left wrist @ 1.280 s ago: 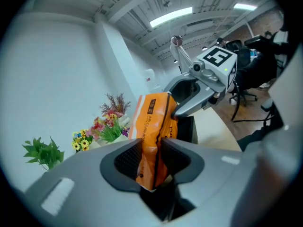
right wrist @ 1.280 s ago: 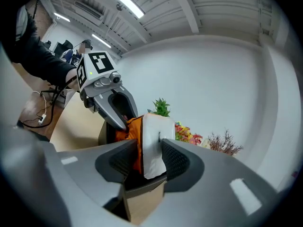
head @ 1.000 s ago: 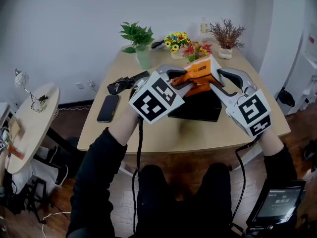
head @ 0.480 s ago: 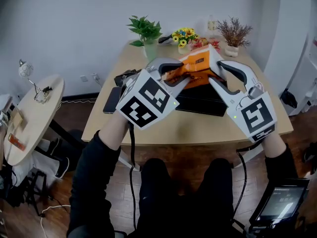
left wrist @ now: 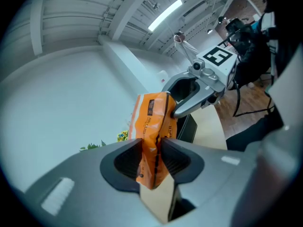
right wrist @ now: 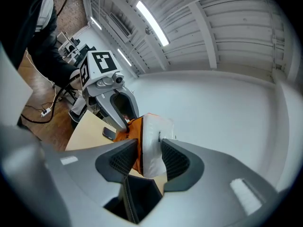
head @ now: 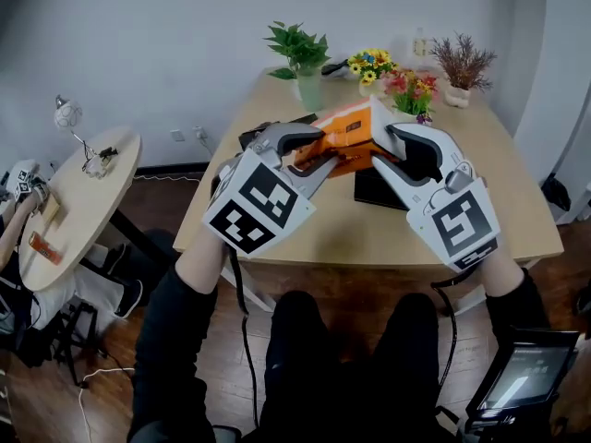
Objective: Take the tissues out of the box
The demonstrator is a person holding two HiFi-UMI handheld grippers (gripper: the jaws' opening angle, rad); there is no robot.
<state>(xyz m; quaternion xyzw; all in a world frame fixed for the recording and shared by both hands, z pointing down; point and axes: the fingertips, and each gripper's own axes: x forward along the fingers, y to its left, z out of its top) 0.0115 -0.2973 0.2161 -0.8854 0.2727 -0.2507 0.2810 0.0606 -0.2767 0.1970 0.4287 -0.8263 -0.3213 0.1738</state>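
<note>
Down at the near edge, the person's dark sleeves (head: 175, 330) reach forward over the knees, and a lit tablet screen (head: 522, 377) glows at lower right. Next up, the two marker cubes (head: 254, 206): black squares on white, no letters on them.

Now the action. The left gripper (head: 317, 160) is pinched tight on the orange tissue pack (head: 343, 135), and its own view shows the crinkled orange wrapper squeezed flat between the pads. The right gripper (head: 380, 142) is clamped on the pack's white end, its jaws standing a little wider, pads pressing the puffy white part from both sides. So the pack hangs in the air between the two, clear above the table (head: 351, 238).

There's a dark label and lines of dark print on the orange wrapper (too small to read, sadly). Beneath the pack a black mat (head: 374, 190) lies on the table.

Farther on, along the table's far edge: a green plant (head: 305, 63) in a pale vase, yellow flowers (head: 369, 63), red flowers (head: 411, 90) and a brown dried bunch (head: 460, 67) in a white pot. Off to the left, a round side table (head: 83, 201) stands near the white wall.
</note>
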